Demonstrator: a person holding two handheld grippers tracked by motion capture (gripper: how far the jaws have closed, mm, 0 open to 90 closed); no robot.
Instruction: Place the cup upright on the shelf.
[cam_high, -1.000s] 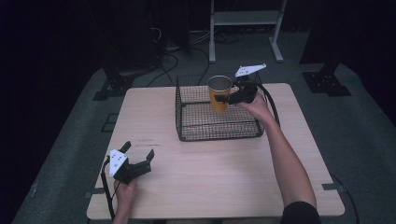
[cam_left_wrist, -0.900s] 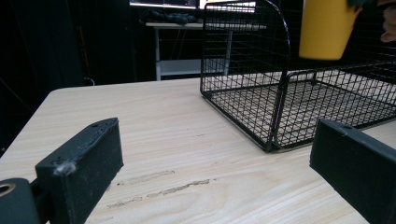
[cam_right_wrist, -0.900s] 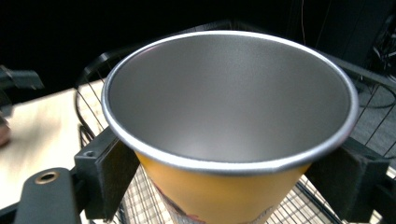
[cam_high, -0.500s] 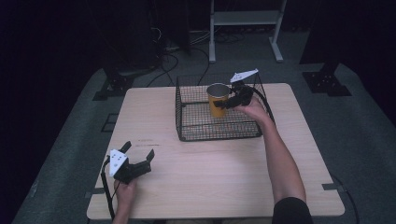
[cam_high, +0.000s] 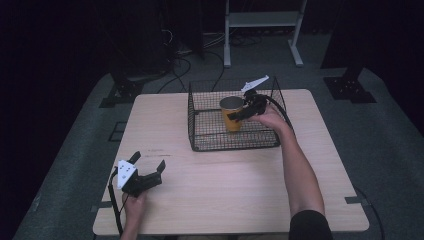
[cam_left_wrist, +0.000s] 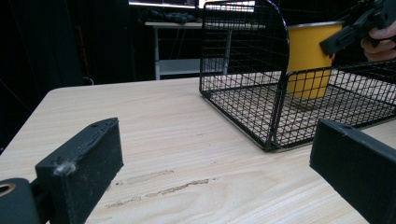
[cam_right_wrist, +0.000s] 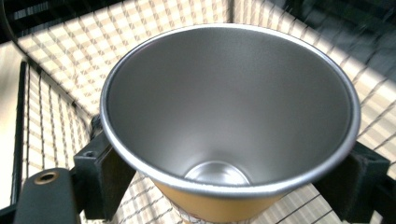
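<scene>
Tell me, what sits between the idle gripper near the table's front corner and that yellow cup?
Bare wooden table, then the black wire basket's near wall. The left gripper view shows it best: the yellow cup stands behind the mesh.

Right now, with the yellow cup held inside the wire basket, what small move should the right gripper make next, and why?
Probably lower it a little more, then open. The right gripper has its fingers on both sides of the yellow metal cup, upright inside the black wire basket. In the left gripper view the cup's base appears close to the basket floor, though contact is unclear.

Metal stand (cam_high: 262, 30), cables (cam_high: 175, 42) (tangled) on floor behind table (cam_high: 225, 200).
</scene>
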